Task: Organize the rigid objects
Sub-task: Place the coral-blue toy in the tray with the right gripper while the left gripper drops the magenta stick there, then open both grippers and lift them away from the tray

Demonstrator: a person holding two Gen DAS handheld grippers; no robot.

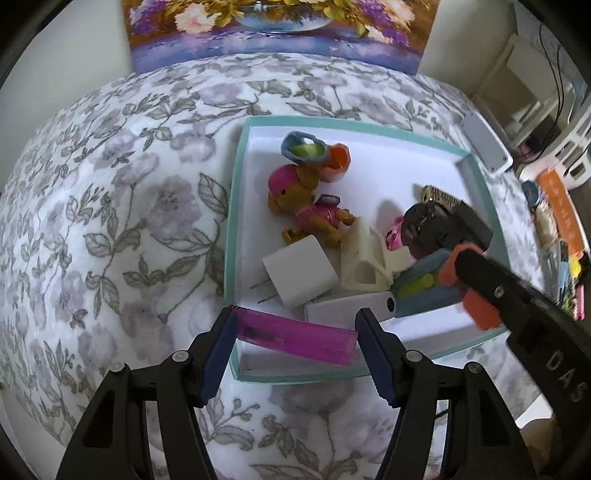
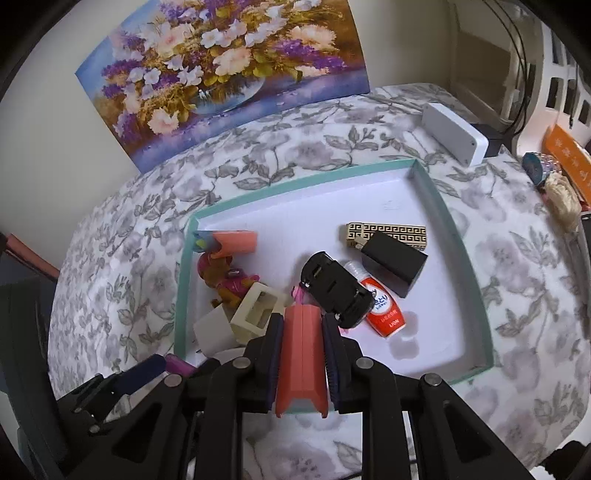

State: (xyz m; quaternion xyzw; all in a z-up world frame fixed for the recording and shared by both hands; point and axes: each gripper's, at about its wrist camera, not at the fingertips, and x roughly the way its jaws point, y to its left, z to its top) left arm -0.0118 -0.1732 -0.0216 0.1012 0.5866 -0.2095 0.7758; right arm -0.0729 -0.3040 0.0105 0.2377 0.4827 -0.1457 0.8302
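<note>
A floral-patterned cloth (image 1: pixel 110 221) covers the surface, with a flower painting (image 1: pixel 280 33) propped at the top of the left wrist frame. At centre sits a shallow teal-rimmed tray (image 1: pixel 231 206) crowded with small things: a pink-capped toy dog (image 1: pixel 295 199), a white plug (image 1: pixel 299 273), a cream block (image 1: pixel 365 266) and a black car (image 2: pixel 334 291). In the lower centre, the left gripper (image 1: pixel 295 336) pinches a purple bar (image 1: pixel 295 336) by its ends; the bar lies crosswise over the tray's near rim. In the right wrist frame, lower centre, the right gripper (image 2: pixel 303 354) is pressed onto a coral piece (image 2: pixel 302 354), its long axis pointing away towards the tray, over the near rim. A white box (image 2: pixel 454 134) lies upper right.
</note>
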